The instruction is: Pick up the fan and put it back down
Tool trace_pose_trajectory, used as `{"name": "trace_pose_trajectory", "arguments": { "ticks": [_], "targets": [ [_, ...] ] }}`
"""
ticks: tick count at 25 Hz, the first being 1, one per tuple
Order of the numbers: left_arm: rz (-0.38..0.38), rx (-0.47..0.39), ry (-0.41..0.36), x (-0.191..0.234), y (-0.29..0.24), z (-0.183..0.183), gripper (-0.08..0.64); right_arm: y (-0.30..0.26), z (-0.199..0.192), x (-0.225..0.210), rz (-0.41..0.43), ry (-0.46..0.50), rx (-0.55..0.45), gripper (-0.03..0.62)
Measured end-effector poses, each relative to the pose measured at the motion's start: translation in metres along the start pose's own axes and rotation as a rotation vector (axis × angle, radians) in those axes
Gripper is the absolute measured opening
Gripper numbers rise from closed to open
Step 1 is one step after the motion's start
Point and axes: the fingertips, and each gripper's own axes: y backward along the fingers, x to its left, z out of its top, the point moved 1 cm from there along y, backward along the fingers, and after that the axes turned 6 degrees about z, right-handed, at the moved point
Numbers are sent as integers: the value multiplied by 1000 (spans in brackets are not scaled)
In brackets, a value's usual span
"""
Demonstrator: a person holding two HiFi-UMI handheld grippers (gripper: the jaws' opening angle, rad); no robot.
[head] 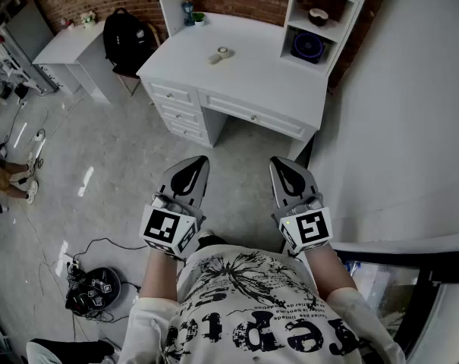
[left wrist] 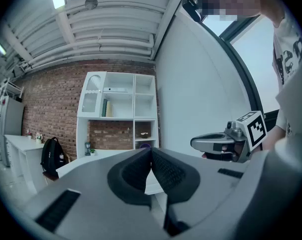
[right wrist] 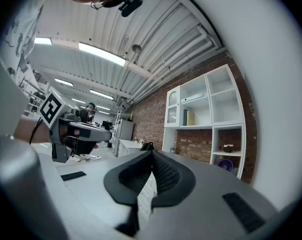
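Note:
The fan [head: 309, 46] is a small dark blue round unit standing in the lower cubby of the white shelf on the desk's right end; it also shows as a purple disc [left wrist: 145, 145] in the left gripper view and as the fan [right wrist: 224, 164] in the right gripper view. My left gripper [head: 201, 160] and right gripper [head: 277, 161] are held side by side close to my chest, well short of the desk. Both point level toward it. The left gripper [left wrist: 151, 150] is shut and empty, and so is the right gripper [right wrist: 151, 153].
A white desk [head: 237, 67] with drawers stands ahead, with a tape roll [head: 223, 52] and a small plant [head: 198, 17] on it. A bowl [head: 318, 15] sits in the upper cubby. A black backpack [head: 127, 36] leans by a second table [head: 73, 40]. Cables and a black device [head: 92, 290] lie on the floor at left.

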Motion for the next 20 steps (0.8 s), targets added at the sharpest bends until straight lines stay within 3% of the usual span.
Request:
{"name": "trace_pose_trajectory", "arguments": {
  "ticks": [8,17,18,19,20],
  "targets": [
    [2,6,4,0,-8,-2,14,-4,-6,-2,27,9,5,12],
    [-39,11,52,-11,-23,-10,14,4,-8,-21,-32,-36,-25,15],
    [-49,0,62,-14,-25,-9,52,5,-10,-24,-40,-40,-22,15],
    [-52,-15,67,-15,-29,-8,249,5,-11,-27,-49,-47,-20,15],
    [-45,-30,64,-14,-32,-6,377,4,-12,-29,-56,-54,-17,15]
  ]
}}
